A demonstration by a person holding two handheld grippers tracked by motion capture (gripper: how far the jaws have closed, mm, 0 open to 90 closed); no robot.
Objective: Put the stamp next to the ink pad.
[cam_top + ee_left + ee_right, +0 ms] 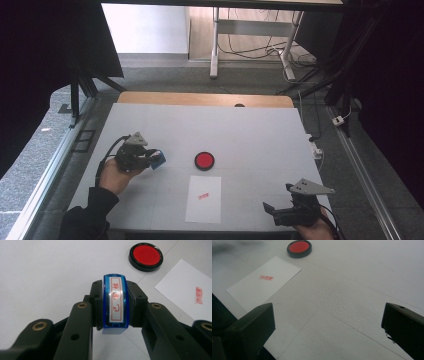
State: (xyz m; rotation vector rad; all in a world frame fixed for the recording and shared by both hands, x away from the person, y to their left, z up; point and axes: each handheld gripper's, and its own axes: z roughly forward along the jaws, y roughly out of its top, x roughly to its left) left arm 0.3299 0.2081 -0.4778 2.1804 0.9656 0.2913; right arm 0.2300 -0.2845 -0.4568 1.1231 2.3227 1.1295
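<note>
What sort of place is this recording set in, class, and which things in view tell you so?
Probably a lab or workshop set up for recording, not a home. A white-covered table stands inside dark frame posts, loose cables trail across the floor beyond it, and a person holds a camera-carrying gripper in each hand: left gripper, right gripper.

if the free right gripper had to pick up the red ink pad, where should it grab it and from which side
Probably by the black rim of the ink pad, from straight above, one jaw on each opposite edge. It is a low round disc lying flat on the table, so a sideways approach finds little wall to catch. The right gripper is open with nothing between its jaws. Keep the pads off the red ink face.
</note>
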